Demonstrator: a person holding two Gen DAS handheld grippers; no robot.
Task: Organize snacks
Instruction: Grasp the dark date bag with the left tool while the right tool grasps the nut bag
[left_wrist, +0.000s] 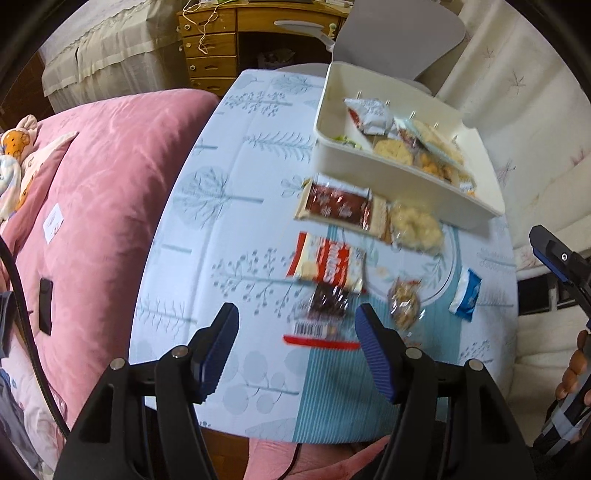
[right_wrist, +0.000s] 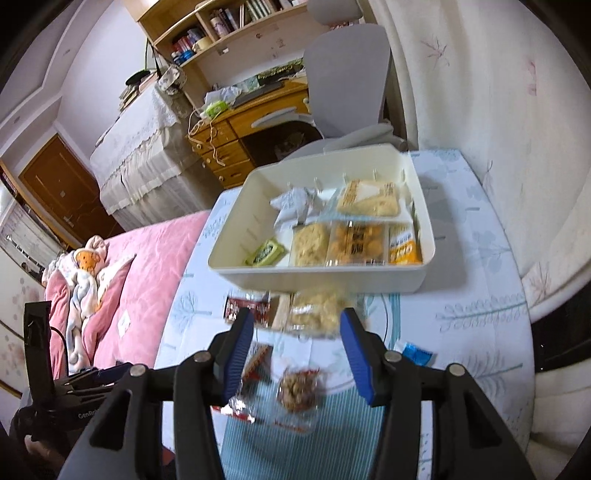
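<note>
- You are mid-sort: the cream bin (right_wrist: 321, 273) at the far side of the table (left_wrist: 229, 206) already holds several packets, and loose snacks lie on the cloth just in front of it
- Your left claw (left_wrist: 295, 343) stands about half open with nothing between the pads, hanging over the dark packet with the barcode (left_wrist: 325, 314)
- Your right claw (right_wrist: 297, 354) is partly open and empty too, above the clear bag of nuts (right_wrist: 297, 391), with the pale puffed snack bag (right_wrist: 317, 314) beyond it
- Still to go in: the brown wrapper (left_wrist: 338, 205), the red and white pack (left_wrist: 327, 262) and the small blue packet (left_wrist: 467, 295), which lies apart to the right
- Next, I judge, you lower 1 claw over 1 packet, pinch it gently and carry it to the bin's free left end
- Writing: blur hides the snack labels; only "Cen" shows on the black tool body at the left edge of the right view
</note>
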